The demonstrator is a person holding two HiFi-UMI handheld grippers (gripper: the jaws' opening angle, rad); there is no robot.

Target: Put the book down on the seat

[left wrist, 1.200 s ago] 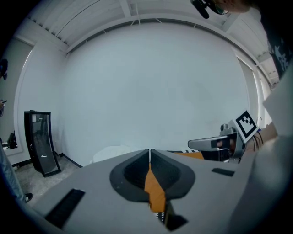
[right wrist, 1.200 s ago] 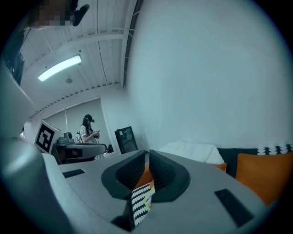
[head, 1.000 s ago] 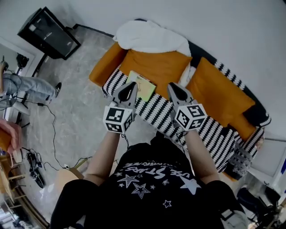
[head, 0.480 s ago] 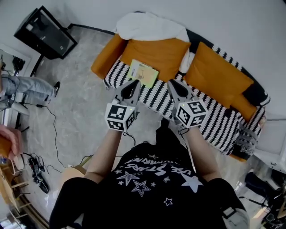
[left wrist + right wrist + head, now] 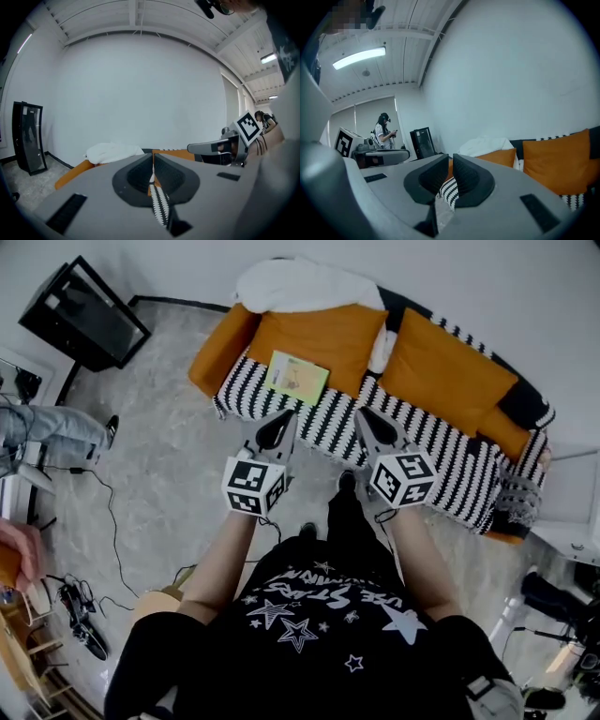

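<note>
Book is noted flat on the seat, left gripper and right gripper closed empty; it could be dislodged if the seat were bumped.

We wear a black T-shirt with white stars, and our grey left hand-held gripper and right hand-held gripper bear black-and-white marker cubes.

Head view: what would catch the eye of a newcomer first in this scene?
The sofa, with its black-and-white striped seat and orange cushions, stands out against the wall at the top. A pale green book lies flat on the seat's left part. In front of it, the left gripper and right gripper are both shut and empty.
</note>
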